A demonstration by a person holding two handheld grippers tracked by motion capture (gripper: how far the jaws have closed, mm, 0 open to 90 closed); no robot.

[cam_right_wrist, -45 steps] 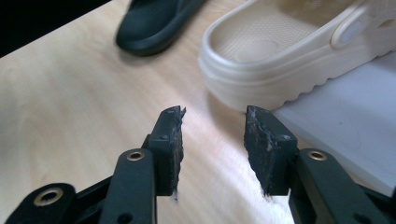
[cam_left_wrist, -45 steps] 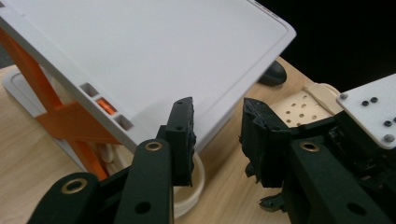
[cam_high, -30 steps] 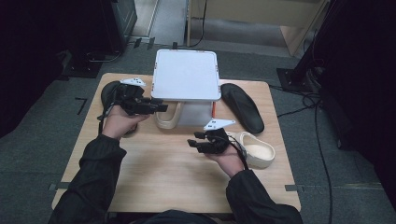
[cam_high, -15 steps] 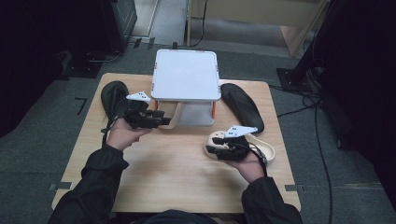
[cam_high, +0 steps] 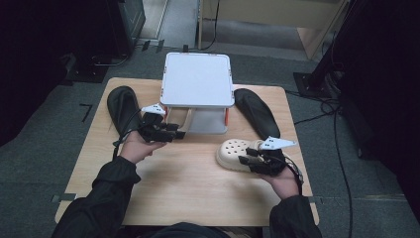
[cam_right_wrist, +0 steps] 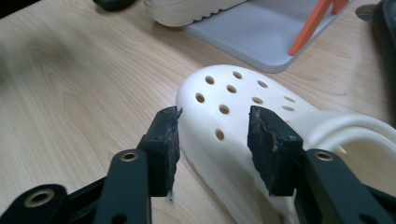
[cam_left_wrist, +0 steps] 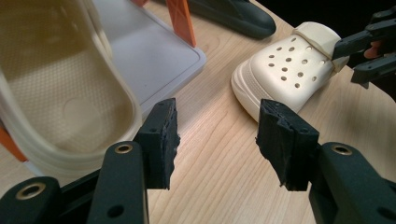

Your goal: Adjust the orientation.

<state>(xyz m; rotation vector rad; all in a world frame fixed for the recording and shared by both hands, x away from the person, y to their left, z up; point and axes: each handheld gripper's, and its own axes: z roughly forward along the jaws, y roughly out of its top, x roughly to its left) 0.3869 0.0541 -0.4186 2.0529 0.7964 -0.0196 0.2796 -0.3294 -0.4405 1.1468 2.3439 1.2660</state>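
Person is sitting at the bottom edge of the high view, working a wooden table [cam_high: 188, 188] with a gripper in each hand.

Left gripper [cam_high: 171, 131] is sitting left of centre, jaws gaping with nothing between them, pointing at the small grey shelf rack [cam_high: 198, 79] in the upper middle of the frame. In the left gripper view the jaws are hanging over bare wood, just beside a cream clog [cam_left_wrist: 56, 88] that is lying tipped on its side on the rack's lower tray [cam_left_wrist: 144, 51], at upper left of that frame. Orange rack legs [cam_left_wrist: 180, 21] are showing at the top.

Right gripper [cam_high: 250, 161] is sitting at lower right of the high view, at the heel end of a second cream clog [cam_high: 237, 153] that is resting sole-down on the table, toe pointing left. In the right gripper view its jaws are standing apart, straddling the clog's holed upper [cam_right_wrist: 233, 107]; can't tell if the pads are touching it.

Two black shoes are lying flat: one [cam_high: 121, 106] at upper left beside the rack, the other [cam_high: 255, 111] to the rack's right.
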